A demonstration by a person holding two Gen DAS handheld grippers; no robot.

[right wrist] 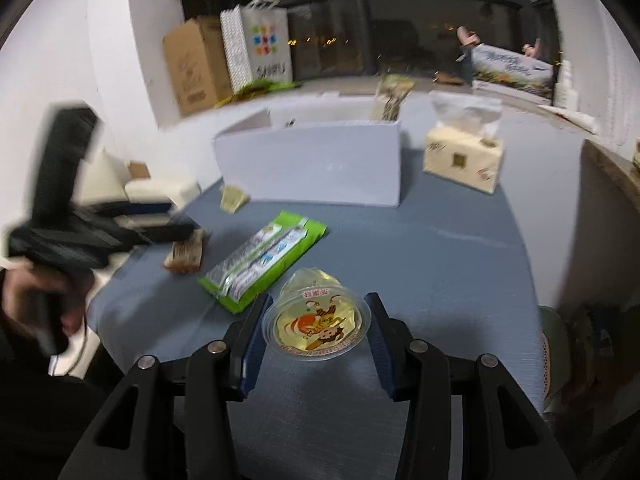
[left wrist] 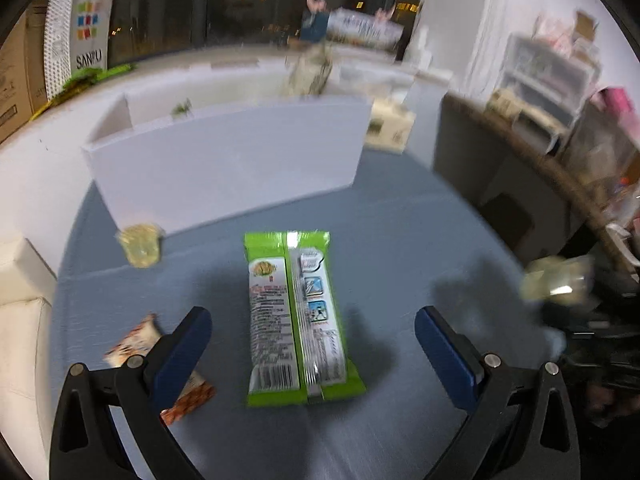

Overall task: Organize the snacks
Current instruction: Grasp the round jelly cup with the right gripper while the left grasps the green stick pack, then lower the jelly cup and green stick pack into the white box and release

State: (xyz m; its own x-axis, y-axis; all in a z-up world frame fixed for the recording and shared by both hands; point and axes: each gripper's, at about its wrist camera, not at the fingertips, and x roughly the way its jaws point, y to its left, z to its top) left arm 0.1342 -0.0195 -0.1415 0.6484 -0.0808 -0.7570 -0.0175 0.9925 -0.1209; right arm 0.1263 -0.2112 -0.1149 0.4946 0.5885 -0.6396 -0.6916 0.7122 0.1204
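A green snack packet (left wrist: 298,320) lies on the blue table, between and just ahead of my wide-open left gripper (left wrist: 313,332). It also shows in the right wrist view (right wrist: 264,258). My right gripper (right wrist: 318,326) is shut on a yellow jelly cup (right wrist: 316,324), its pads against the cup's rim. The cup also shows blurred at the right of the left wrist view (left wrist: 556,280). A second jelly cup (left wrist: 141,245) sits by the white box (left wrist: 224,160). An orange snack packet (left wrist: 176,376) lies under my left finger.
The white open box (right wrist: 312,164) stands at the back of the table, with a packet sticking out of it (right wrist: 390,94). A tissue box (right wrist: 464,156) stands to its right. A cardboard box (right wrist: 192,68) and a paper bag (right wrist: 260,44) stand behind.
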